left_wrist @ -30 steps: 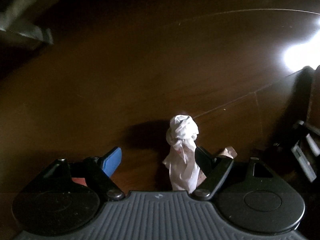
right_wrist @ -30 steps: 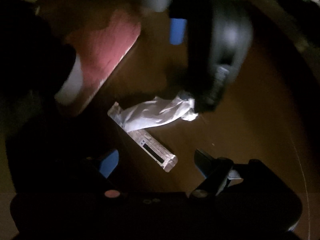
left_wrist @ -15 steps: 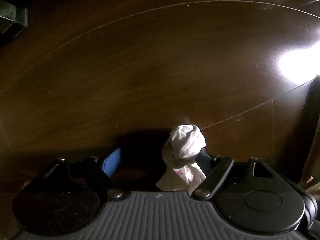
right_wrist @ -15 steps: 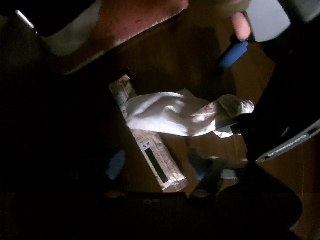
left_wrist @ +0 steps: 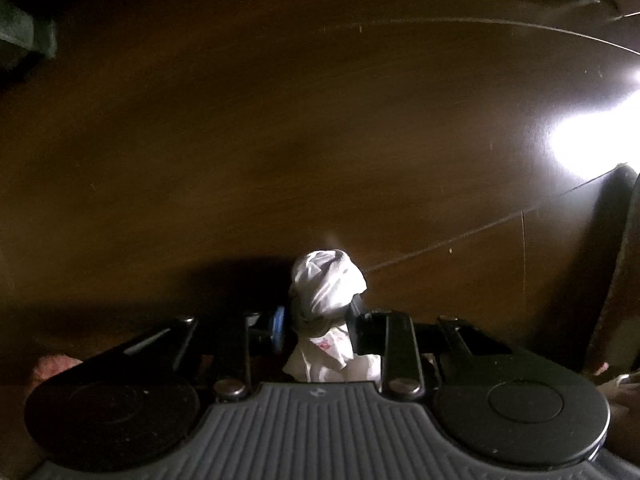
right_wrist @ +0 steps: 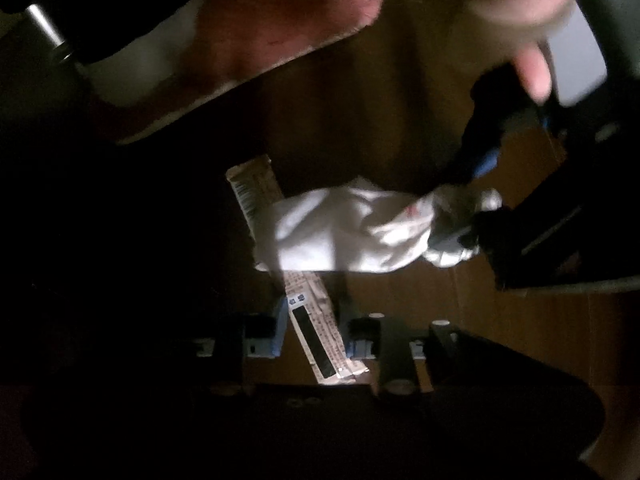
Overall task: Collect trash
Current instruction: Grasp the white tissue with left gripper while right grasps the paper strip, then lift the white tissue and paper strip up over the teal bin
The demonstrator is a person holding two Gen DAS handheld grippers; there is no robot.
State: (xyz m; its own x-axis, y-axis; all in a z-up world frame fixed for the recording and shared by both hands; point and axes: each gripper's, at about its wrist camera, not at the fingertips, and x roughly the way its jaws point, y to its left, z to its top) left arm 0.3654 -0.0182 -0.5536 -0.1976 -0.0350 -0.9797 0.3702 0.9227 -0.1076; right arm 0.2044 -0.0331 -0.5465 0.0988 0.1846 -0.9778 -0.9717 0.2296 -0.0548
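Looking along the left gripper (left_wrist: 316, 322), the left wrist view shows its two fingers drawn in close around a white crumpled plastic bag (left_wrist: 326, 288). The blue pad (left_wrist: 279, 324) of one finger presses on the bag's left side and the dark finger (left_wrist: 354, 316) presses on its right side, so the bag is pinched at its neck. The knotted top of the bag stands up beyond the fingertips, and its looser lower part hangs back toward the gripper body. Beyond it lies a dark brown wooden surface (left_wrist: 280, 140), with a strong glare of light (left_wrist: 592, 136) at the right edge. The gripper points forward over this surface, which lies below and ahead of it.

In the right wrist view the picture is dim and a little blurred. The right gripper (right_wrist: 314, 330) has its fingers close on both sides of a long printed wrapper (right_wrist: 316, 336), which lies slanted between them; the blue pad (right_wrist: 278, 332) is at the wrapper's left edge. Whether the pads really press on the wrapper I cannot tell. The far end of the wrapper (right_wrist: 252, 184) comes out from under the same white bag (right_wrist: 344, 232), which stretches across it toward the right. There the left gripper (right_wrist: 460, 208) comes in from the upper right and holds the bag's end, with the person's hand (right_wrist: 528, 20) on its handle above. A reddish cushion-like object (right_wrist: 248, 28) lies in the upper left.
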